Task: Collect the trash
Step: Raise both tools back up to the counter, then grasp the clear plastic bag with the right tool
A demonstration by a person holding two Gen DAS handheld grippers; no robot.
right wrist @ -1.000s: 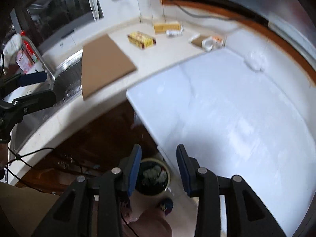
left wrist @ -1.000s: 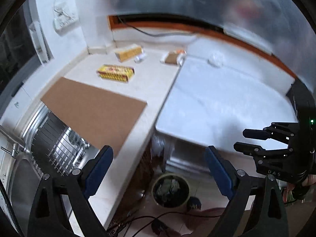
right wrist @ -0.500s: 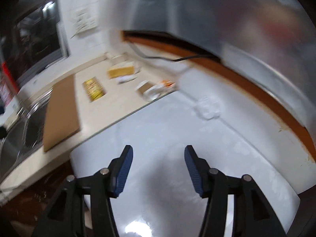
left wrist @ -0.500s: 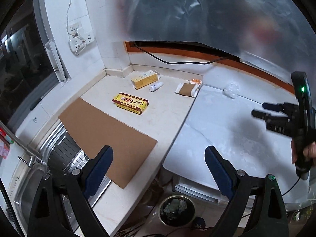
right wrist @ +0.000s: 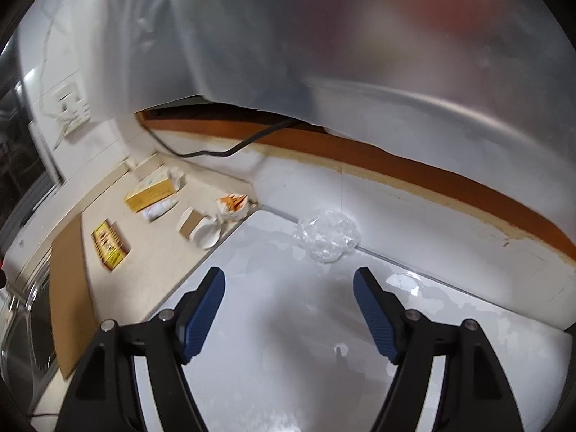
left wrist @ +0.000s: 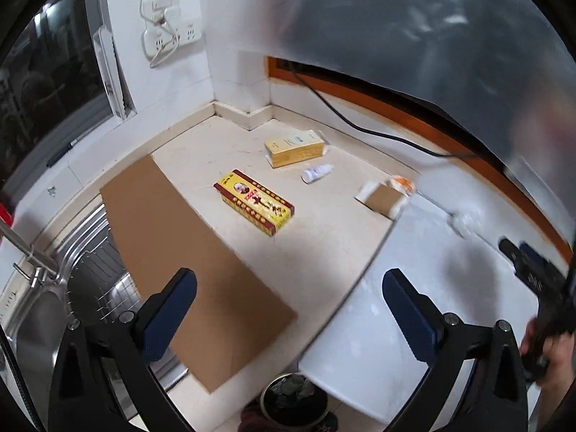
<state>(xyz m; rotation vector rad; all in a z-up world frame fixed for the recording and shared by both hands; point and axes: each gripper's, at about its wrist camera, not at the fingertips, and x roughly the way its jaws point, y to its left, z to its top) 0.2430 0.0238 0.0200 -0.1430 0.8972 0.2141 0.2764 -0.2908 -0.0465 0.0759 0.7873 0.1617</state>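
Left gripper: released, jaws spread wide with nothing between them, hovering over the near edge of the counter.
Right gripper: released, jaws wide apart and empty, above the white slab; in the left wrist view it shows only as a dark shape at the far right edge.
Crumpled clear plastic: on the white slab at its far edge, close to the wall, ahead of the right gripper; sharp in the right wrist view, a pale blur in the left.
Red-and-yellow box: flat on the beige counter, right of the cardboard sheet; its printed face is legible only in the left wrist view.
Yellow box: far on the counter, near the corner of the walls.
Small white bottle: lying on its side just beside the yellow box.
Small open carton: by the slab's far left corner, with an orange-and-white wrapper just behind it; the wrapper reads clearly only in the right wrist view.
Cardboard sheet: flat, partly overhanging the sink.
Sink: steel, with a wire rack, at the left; well shown only in the left wrist view.
Plant pot: on the floor below the counter edge; left wrist view only.
Black cable: runs along the far wall.
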